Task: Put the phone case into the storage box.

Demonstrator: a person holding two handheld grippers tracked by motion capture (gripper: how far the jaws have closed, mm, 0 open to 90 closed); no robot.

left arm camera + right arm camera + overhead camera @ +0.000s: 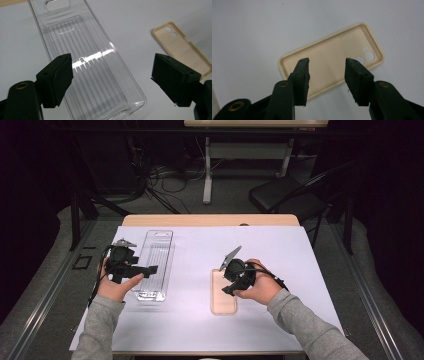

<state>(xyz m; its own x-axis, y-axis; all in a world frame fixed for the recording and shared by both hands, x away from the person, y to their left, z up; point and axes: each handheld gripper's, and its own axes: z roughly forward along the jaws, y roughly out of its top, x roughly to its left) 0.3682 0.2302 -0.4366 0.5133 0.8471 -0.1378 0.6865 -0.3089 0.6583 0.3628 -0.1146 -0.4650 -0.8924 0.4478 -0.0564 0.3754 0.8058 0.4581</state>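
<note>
The right tool (327, 80) hangs just over a beige phone case (329, 62) lying inside-up on the white table (262, 30). Its two black jaws stand apart with nothing between them. The case's camera cutouts sit out at the far right end.

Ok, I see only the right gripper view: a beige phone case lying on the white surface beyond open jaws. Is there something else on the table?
Observer: Yes. A clear plastic tray lies to the left of the beige case, apart from it.
Operator: And where is the left gripper?
Observer: The left gripper is at the near half of the tray, its jaws wide open and gripping nothing.
Operator: Do the tray and the case lie in the same direction?
Observer: Nearly. In the high view both lie lengthwise, pointing away from the person.
</note>
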